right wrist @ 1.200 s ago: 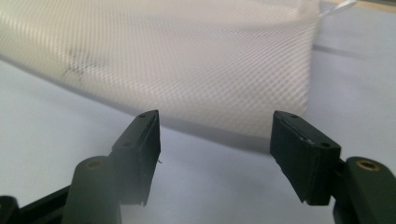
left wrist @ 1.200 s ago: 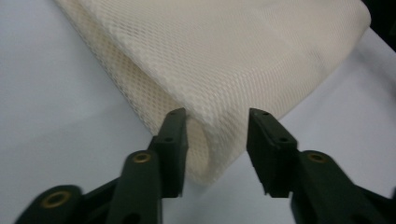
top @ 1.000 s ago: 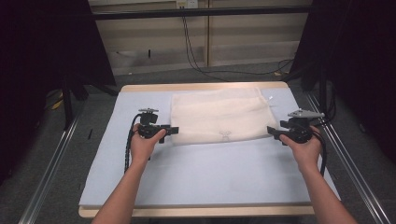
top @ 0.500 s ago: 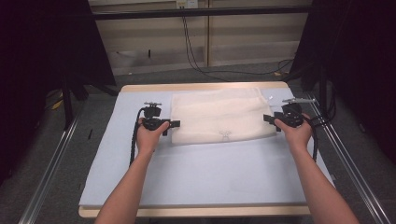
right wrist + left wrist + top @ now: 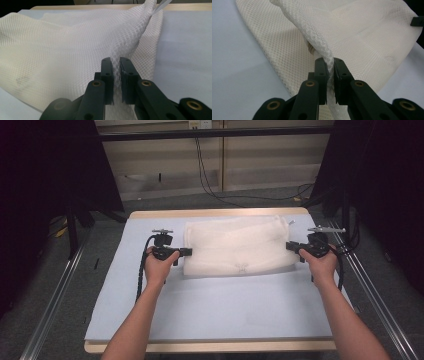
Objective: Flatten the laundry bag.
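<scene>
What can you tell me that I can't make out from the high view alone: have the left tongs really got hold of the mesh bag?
Observer: Yes. In the left gripper view the left tongs are shut on a raised fold of the mesh bag, with netting pinched between the jaws; they have just been closing.
Operator: And the right side?
Observer: The same. In the right gripper view the right tongs pinch a bunched ridge of the net, having just closed on it.
Operator: Is the bag flat at the grips?
Observer: No. At each grip the net is drawn up into a ridge off the table cover, while the rest lies flat.
</scene>
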`<state>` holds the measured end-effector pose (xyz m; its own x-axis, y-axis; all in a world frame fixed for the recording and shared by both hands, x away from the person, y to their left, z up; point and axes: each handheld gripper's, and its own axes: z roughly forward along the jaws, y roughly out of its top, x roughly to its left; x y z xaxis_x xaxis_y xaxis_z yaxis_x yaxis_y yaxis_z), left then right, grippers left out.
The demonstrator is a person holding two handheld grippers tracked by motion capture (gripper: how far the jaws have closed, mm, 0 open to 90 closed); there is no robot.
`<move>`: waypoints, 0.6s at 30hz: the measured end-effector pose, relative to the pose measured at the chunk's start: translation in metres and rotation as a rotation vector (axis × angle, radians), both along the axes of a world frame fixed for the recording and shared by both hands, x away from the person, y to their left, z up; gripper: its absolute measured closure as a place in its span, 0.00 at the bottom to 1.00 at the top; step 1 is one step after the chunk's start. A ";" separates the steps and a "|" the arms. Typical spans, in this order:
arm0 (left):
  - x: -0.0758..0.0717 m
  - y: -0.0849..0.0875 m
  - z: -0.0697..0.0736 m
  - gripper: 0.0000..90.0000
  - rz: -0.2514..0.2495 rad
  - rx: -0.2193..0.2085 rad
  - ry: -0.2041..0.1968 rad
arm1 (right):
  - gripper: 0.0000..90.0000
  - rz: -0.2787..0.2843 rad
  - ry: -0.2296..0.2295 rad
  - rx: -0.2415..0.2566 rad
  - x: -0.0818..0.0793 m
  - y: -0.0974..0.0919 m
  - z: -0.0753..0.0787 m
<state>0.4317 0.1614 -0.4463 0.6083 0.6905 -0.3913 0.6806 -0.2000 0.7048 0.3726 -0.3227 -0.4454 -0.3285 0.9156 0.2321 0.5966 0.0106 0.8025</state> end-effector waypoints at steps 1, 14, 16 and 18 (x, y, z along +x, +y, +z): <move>-0.002 0.001 0.001 0.93 -0.008 0.004 0.000 | 0.92 0.005 -0.007 -0.012 -0.004 -0.002 0.000; -0.024 0.005 -0.008 0.94 -0.050 -0.009 -0.009 | 0.74 0.034 0.022 -0.063 -0.040 -0.007 -0.015; -0.022 0.005 -0.009 0.92 -0.038 -0.010 -0.006 | 0.65 0.010 0.009 -0.057 -0.037 -0.008 -0.013; -0.020 0.004 -0.010 0.91 -0.043 -0.003 -0.002 | 0.60 -0.007 0.002 -0.046 -0.031 -0.008 -0.012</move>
